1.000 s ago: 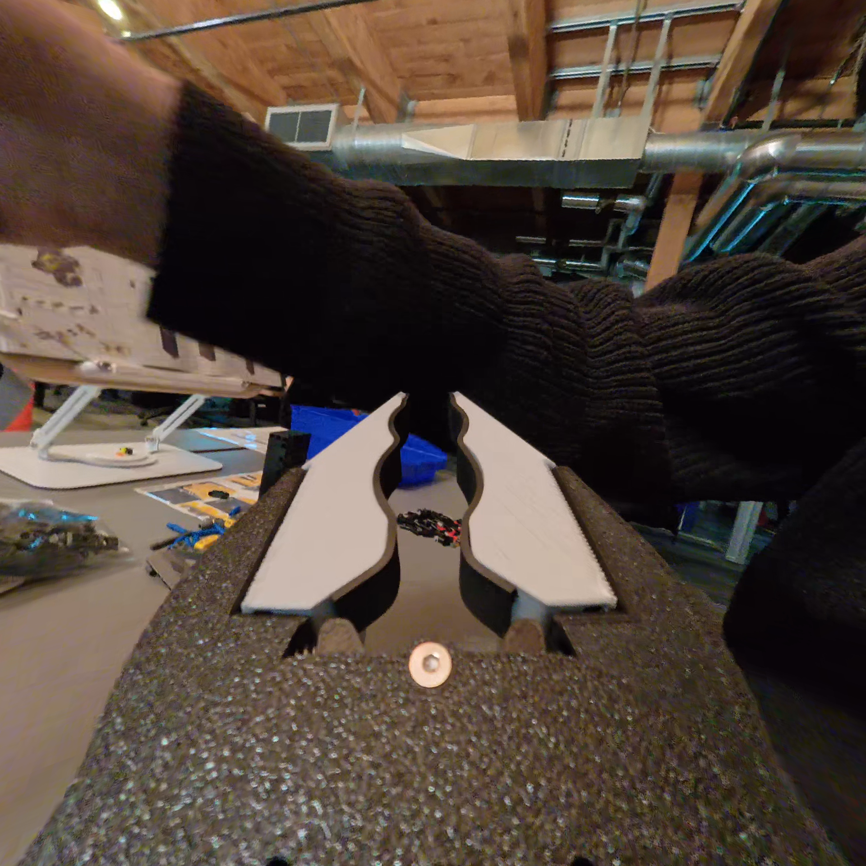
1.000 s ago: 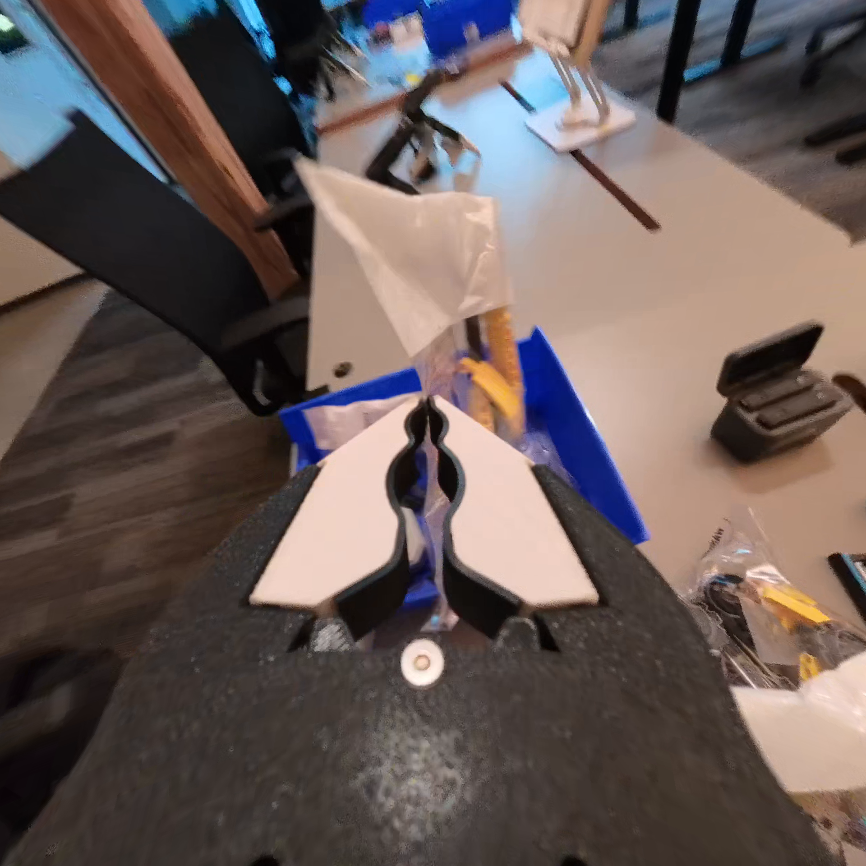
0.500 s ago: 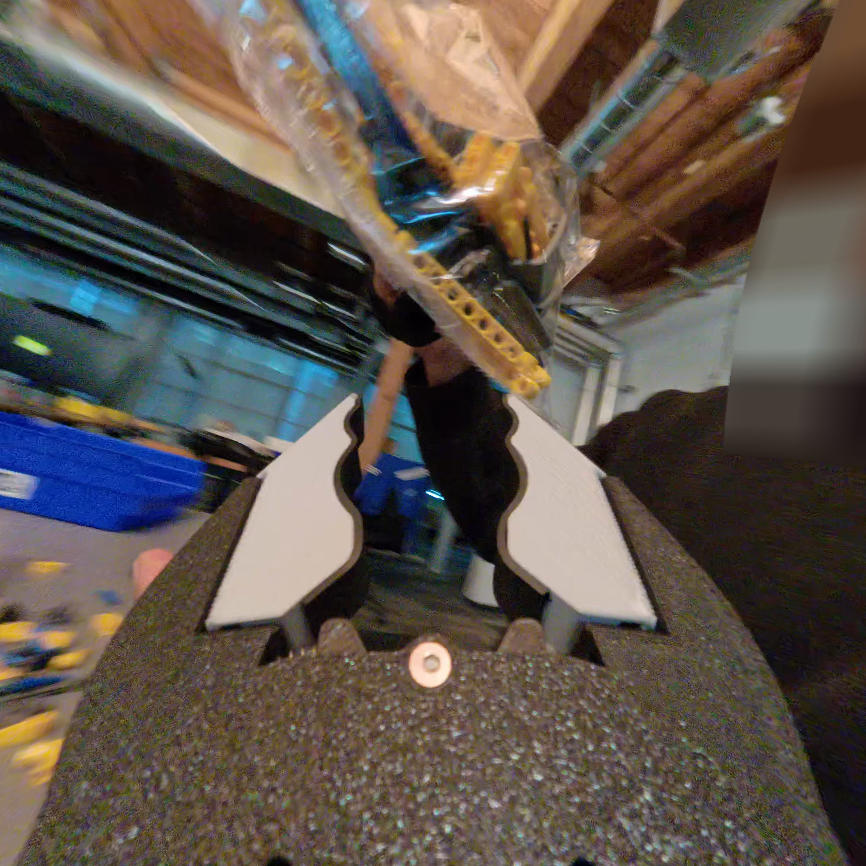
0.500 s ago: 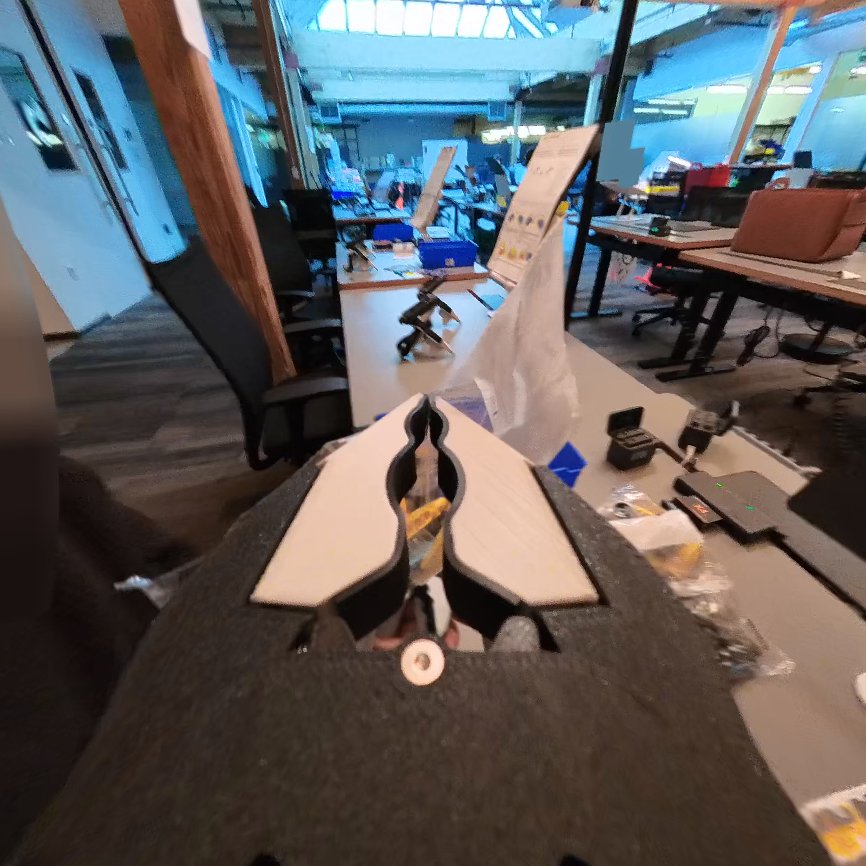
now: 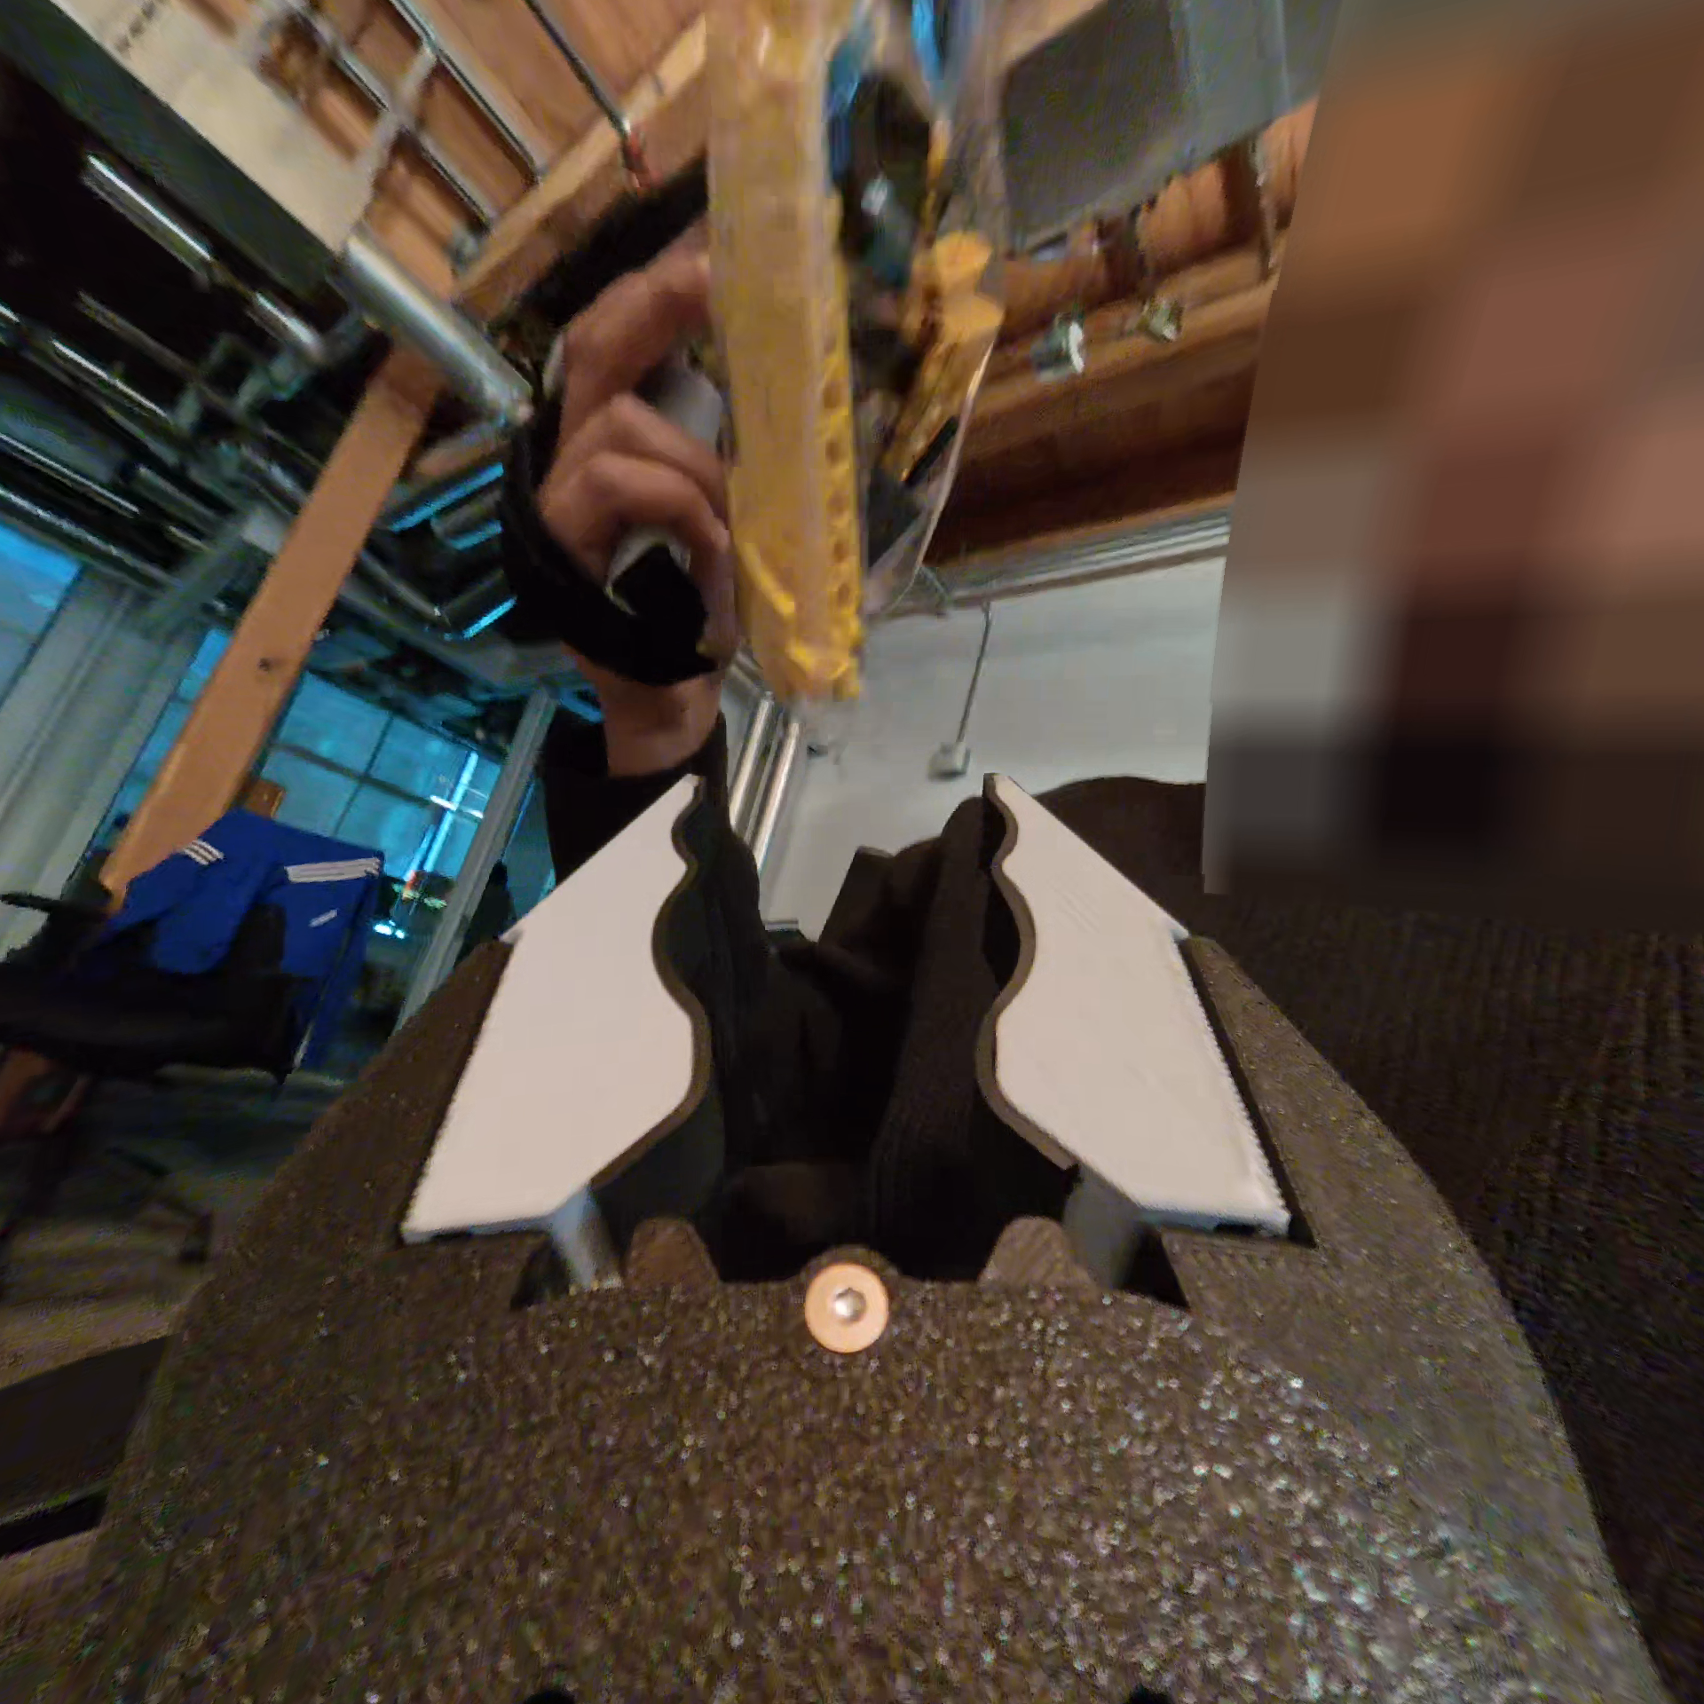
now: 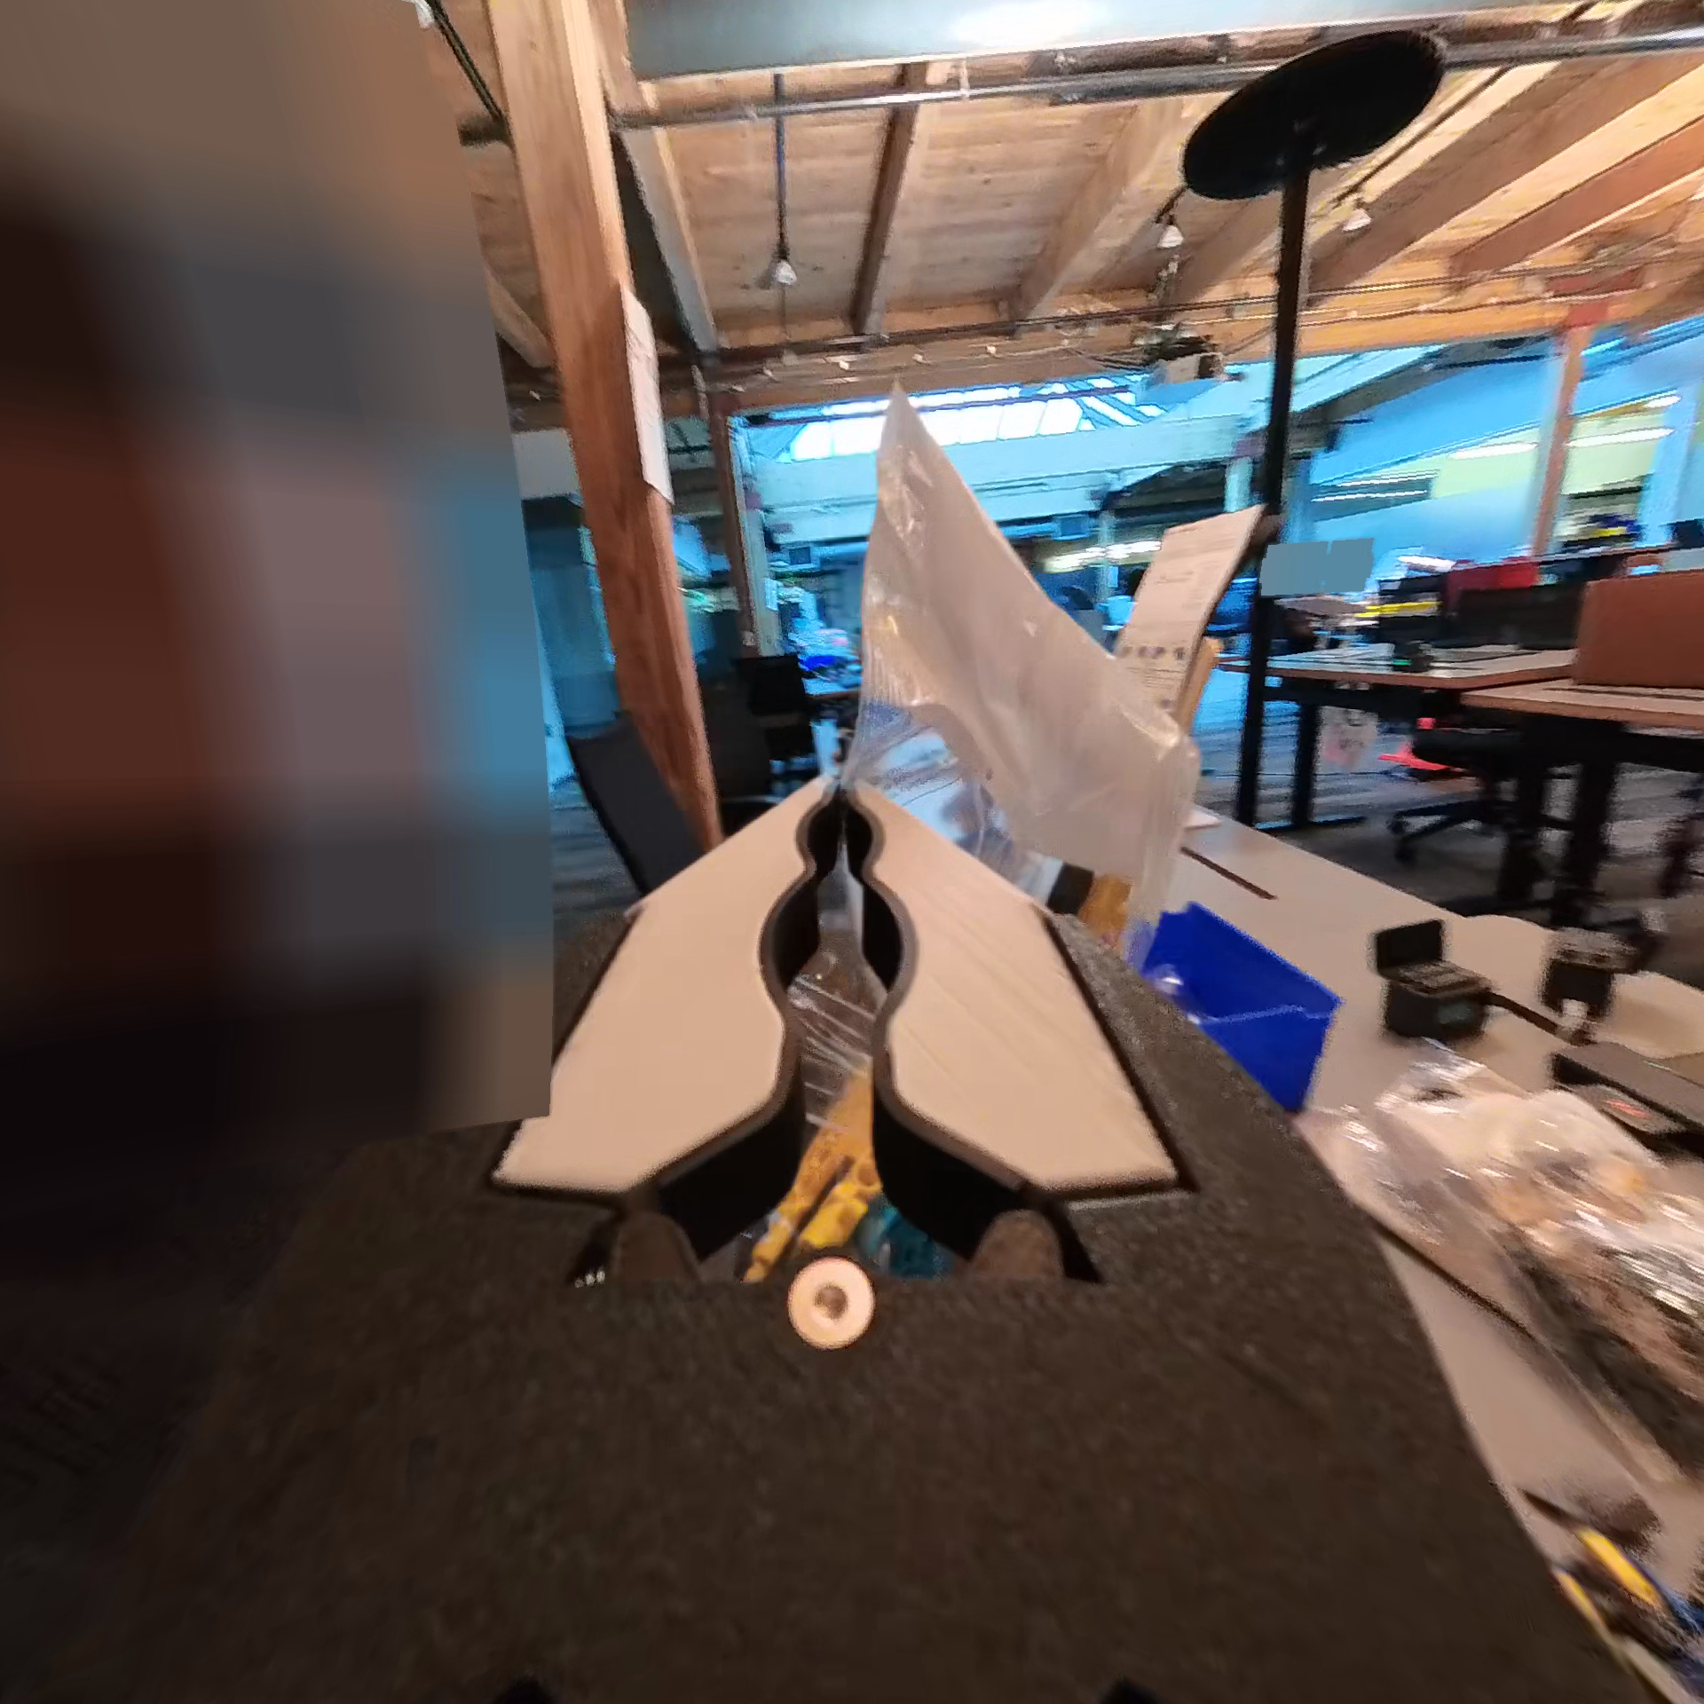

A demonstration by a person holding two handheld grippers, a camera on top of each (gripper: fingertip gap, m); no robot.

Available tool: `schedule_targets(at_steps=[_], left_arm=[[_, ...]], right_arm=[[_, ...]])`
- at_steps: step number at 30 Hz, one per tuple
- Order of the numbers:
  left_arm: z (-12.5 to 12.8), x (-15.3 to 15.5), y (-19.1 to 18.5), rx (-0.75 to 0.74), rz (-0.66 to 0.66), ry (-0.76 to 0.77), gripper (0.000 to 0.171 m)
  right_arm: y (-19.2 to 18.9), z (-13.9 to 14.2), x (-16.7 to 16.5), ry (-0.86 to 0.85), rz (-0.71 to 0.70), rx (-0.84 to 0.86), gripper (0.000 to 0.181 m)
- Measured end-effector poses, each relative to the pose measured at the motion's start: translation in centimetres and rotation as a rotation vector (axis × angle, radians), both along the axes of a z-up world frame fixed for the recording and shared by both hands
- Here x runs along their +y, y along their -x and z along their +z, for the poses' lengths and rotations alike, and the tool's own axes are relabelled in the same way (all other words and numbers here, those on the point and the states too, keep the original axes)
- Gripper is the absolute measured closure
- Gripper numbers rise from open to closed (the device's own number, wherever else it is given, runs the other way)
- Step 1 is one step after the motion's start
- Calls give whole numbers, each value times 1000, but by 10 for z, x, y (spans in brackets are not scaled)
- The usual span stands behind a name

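Note:
My right gripper (image 6: 844,798) is shut on a clear plastic bag (image 6: 977,673) of yellow and blue toy parts, pinching its film at the fingertips; the bag's top stands up above the fingers and yellow parts (image 6: 830,1171) hang between the finger bases. My left gripper (image 5: 841,793) is open and empty, tilted upward below that bag. In the left wrist view the bag with its long yellow beam (image 5: 793,415) hangs above the fingers, beside a hand (image 5: 636,461) that grips the other gripper's handle. A dark knitted sleeve (image 5: 830,1014) fills the gap between the left fingers.
A blue bin (image 6: 1236,996) sits on the grey table (image 6: 1291,885) to the right. Other bags of parts (image 6: 1512,1189) lie at the front right, black boxes (image 6: 1429,987) behind them. A wooden post (image 6: 599,461), office chairs and desks stand beyond. The grippers' ends are close to 20 cm from one another.
The right gripper has lifted the bag out of the blue bin and up to level. The left gripper has swung upward beneath the bag and its jaws have opened wider.

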State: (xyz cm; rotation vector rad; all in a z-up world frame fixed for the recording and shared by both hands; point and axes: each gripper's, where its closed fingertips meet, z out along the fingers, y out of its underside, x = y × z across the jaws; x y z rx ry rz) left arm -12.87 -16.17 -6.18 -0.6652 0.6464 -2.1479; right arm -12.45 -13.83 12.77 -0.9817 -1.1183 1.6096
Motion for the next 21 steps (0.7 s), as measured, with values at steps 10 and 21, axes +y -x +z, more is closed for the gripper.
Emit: schedule_targets(at_steps=[10, 21], left_arm=[[-2, 24, 10, 75, 240, 3, 111], [-33, 80, 17, 281, 476, 209, 142]], right_arm=[[-8, -34, 2, 25, -20, 6, 181], [5, -146, 124, 214, -388, -199, 165]])
